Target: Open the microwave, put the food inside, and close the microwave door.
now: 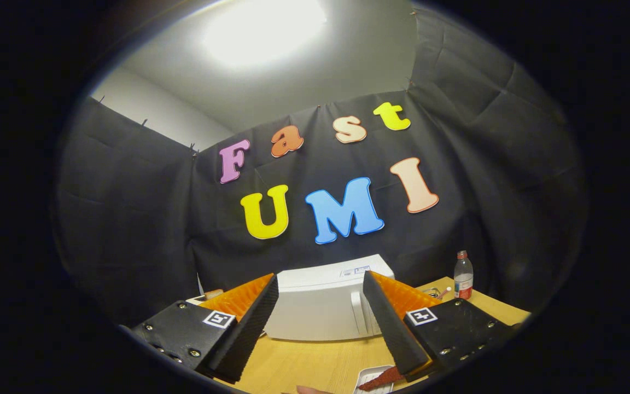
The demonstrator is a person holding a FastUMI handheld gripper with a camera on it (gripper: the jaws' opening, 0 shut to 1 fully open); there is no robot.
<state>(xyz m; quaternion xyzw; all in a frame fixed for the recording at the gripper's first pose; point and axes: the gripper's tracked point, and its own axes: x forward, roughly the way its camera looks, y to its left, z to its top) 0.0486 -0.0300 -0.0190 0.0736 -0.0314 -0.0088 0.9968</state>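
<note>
A white microwave [323, 303] stands on the wooden table [315, 364], its door shut, its handle [357, 314] a vertical bar near its right side. My gripper [320, 290] is open, its fingers spread wide with nothing between them. The microwave sits beyond the fingers, framed by the gap. Close below the right finger lies a white tray [372, 380] holding a reddish-brown piece of food [380, 378], partly hidden by that finger.
A clear plastic bottle [462, 276] with a red cap stands on the table to the right of the microwave. Small objects [439, 293] lie near it. A fingertip [309, 390] shows at the table's near edge. Black cloth walls enclose the booth.
</note>
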